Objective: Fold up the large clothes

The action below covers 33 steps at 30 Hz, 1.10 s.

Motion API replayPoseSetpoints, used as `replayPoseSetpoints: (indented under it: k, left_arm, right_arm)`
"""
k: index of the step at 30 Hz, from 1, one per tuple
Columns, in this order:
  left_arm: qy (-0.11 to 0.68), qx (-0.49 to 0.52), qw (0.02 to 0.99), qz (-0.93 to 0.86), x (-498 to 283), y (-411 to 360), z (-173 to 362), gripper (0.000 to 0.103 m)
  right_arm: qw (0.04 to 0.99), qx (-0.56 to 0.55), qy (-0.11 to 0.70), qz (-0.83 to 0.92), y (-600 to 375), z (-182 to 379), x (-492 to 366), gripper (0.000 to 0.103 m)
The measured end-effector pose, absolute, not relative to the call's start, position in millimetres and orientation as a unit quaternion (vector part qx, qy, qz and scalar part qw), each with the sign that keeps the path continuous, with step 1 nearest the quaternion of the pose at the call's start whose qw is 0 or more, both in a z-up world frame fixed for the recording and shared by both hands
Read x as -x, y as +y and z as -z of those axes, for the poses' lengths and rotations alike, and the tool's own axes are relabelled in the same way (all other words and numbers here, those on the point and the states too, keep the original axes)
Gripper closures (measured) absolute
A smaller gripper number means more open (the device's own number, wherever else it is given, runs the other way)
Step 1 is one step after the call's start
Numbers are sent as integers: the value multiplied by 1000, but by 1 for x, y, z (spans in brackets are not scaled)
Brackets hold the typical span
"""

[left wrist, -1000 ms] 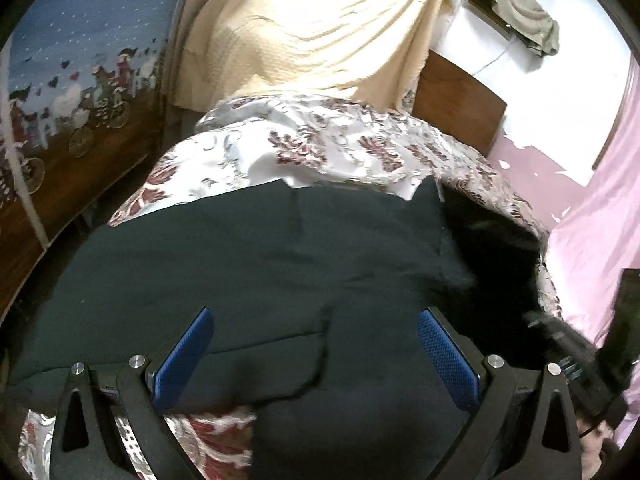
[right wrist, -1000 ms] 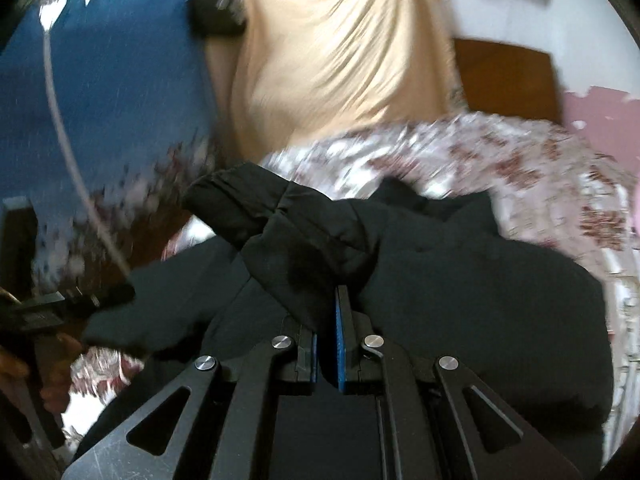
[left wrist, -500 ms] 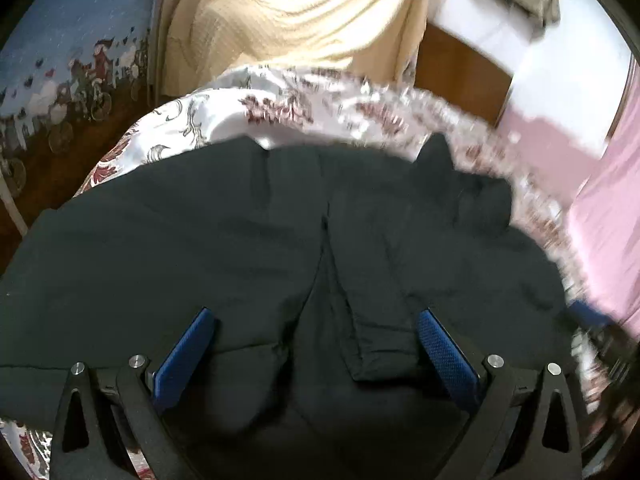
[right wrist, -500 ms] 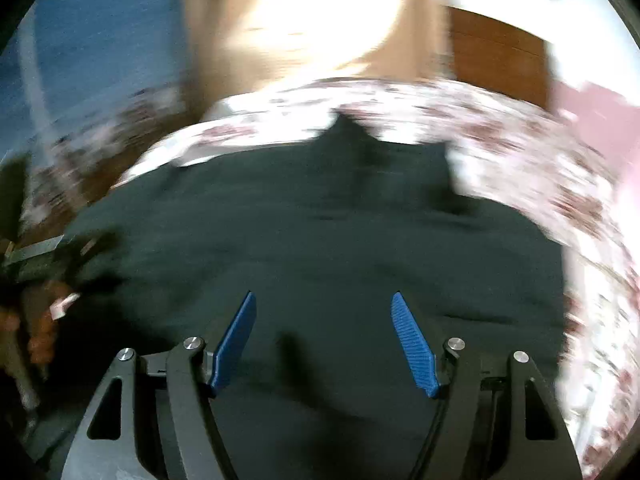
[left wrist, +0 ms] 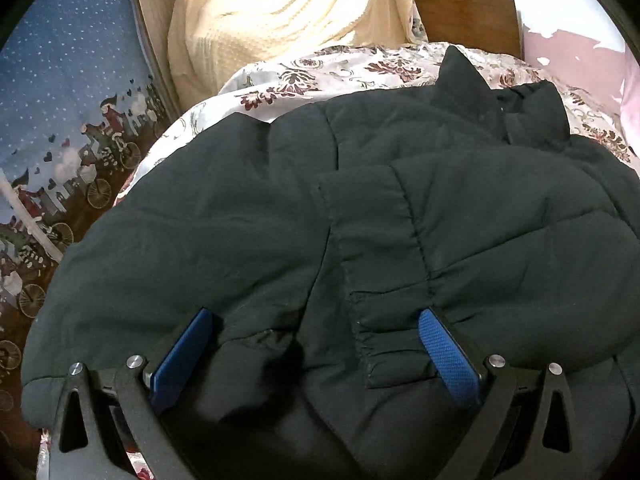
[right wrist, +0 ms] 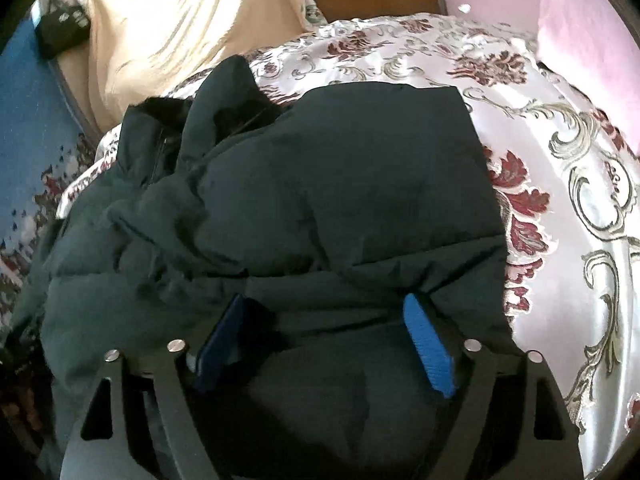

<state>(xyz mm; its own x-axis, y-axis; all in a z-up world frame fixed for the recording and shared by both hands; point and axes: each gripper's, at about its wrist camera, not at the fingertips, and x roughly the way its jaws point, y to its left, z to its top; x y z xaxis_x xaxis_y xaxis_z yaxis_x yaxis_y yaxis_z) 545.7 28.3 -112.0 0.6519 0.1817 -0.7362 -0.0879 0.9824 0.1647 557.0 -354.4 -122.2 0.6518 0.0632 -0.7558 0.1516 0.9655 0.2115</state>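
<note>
A large black padded jacket lies spread on a bed with a floral satin cover. Its sleeves are folded in over the body and its collar points to the far side. My left gripper is open, its blue pads resting down on the jacket's near part beside a folded sleeve cuff. In the right wrist view the jacket fills the middle. My right gripper is open, pressed low onto the jacket's near fold, holding nothing.
A cream blanket hangs at the head of the bed by a wooden headboard. A blue patterned curtain is on the left. A pink wall is on the right. A small black device sits at far left.
The right gripper let go of the sleeve it pinched, opened and dropped onto the jacket. The sleeve now lies folded across the body. The left gripper moved closer, low over the jacket.
</note>
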Motion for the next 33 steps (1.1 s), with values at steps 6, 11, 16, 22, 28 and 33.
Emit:
replayPoseSetpoints:
  k: [6, 11, 16, 22, 28, 33]
  left_arm:
    - [388, -16, 920, -50, -538, 41, 102, 0]
    - [347, 120, 930, -3, -500, 82, 60, 0]
    - [371, 208, 905, -30, -440, 140, 43, 0]
    - [401, 288, 861, -121, -400, 225, 67, 0]
    - [429, 314, 819, -216, -396, 287, 109, 0]
    - [444, 302, 811, -233, -404, 310, 115, 0]
  right_arm:
    - [905, -133, 404, 15, -356, 119, -557, 15]
    - [906, -127, 404, 5, -356, 119, -558, 6]
    - [908, -90, 407, 43, -335, 104, -551, 6]
    - [927, -84, 365, -17, -260, 64, -531, 5]
    - [927, 18, 365, -82, -146, 50, -533, 5]
    - [924, 119, 359, -59, -72, 57, -550, 5]
